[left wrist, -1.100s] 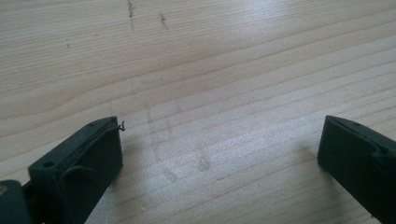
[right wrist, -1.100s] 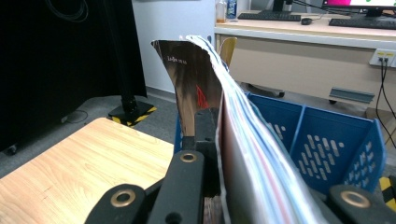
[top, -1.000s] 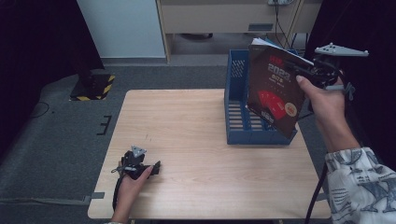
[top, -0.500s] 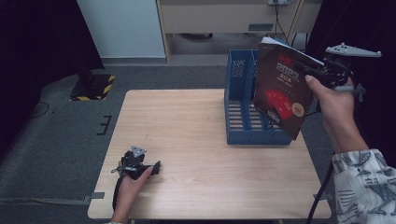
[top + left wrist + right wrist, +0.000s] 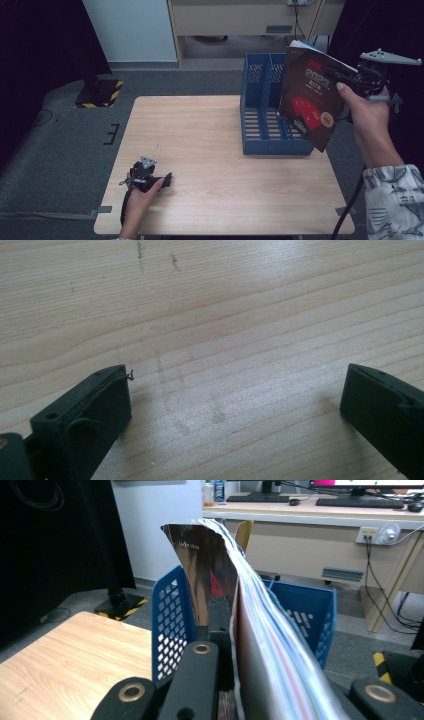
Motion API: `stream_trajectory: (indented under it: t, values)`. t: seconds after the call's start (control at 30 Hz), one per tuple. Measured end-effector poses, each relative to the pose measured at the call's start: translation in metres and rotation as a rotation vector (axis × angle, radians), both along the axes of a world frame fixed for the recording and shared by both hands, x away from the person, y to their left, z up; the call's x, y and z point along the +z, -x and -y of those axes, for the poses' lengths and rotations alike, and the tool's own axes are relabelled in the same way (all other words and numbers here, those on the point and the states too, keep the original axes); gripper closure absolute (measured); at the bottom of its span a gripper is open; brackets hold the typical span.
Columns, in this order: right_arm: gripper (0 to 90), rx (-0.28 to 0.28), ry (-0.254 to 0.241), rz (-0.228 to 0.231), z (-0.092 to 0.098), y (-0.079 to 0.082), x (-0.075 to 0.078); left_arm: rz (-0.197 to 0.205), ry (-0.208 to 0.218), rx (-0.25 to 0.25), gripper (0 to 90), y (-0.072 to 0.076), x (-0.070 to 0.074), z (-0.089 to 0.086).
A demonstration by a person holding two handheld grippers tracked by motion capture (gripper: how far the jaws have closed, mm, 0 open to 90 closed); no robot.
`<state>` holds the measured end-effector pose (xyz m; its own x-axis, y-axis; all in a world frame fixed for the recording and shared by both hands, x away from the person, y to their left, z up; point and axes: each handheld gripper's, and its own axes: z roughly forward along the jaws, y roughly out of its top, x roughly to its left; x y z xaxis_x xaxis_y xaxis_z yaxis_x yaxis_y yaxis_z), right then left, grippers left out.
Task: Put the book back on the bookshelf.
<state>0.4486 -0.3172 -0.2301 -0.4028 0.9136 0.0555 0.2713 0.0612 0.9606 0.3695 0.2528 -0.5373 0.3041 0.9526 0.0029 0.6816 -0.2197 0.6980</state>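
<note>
A dark-covered magazine [image 5: 309, 102] with red artwork hangs upright over the right end of the blue file rack [image 5: 256, 107]. My right gripper [image 5: 346, 79] is shut on its upper right edge, at the table's right side. In the right gripper view the magazine [image 5: 265, 645] runs edge-on between the jaws, with the blue file rack [image 5: 172, 615] behind it. My left gripper [image 5: 167, 180] lies on the wooden table [image 5: 210, 135] near the front left corner, a hand on it. The left gripper [image 5: 235, 400] stands open over bare wood, with nothing between its fingers.
The rack has two slatted compartments along the table's right side. A black-and-yellow stand base [image 5: 100, 91] sits on the grey carpet at the left. A beige desk [image 5: 240, 20] stands behind the table. Cables hang at the desk's wall socket [image 5: 375, 532].
The right hand has carried the magazine a little to the right, from over the rack's middle toward its right end. The left gripper has stayed put.
</note>
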Motion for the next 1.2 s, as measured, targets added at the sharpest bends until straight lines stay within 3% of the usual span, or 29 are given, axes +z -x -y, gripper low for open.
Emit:
stream_trajectory:
  t: [0.83, 1.2]
  values:
    - [86.9, -0.095, 0.024, -0.014, 0.019, 0.002, 0.0, 0.001, 0.0, 0.0, 0.0, 0.0, 0.0, 0.0]
    - [86.9, -0.159, 0.022, -0.027, 0.017, -0.009, -0.004, 0.0, 0.001, 0.0, 0.0, 0.0, 0.0, 0.0]
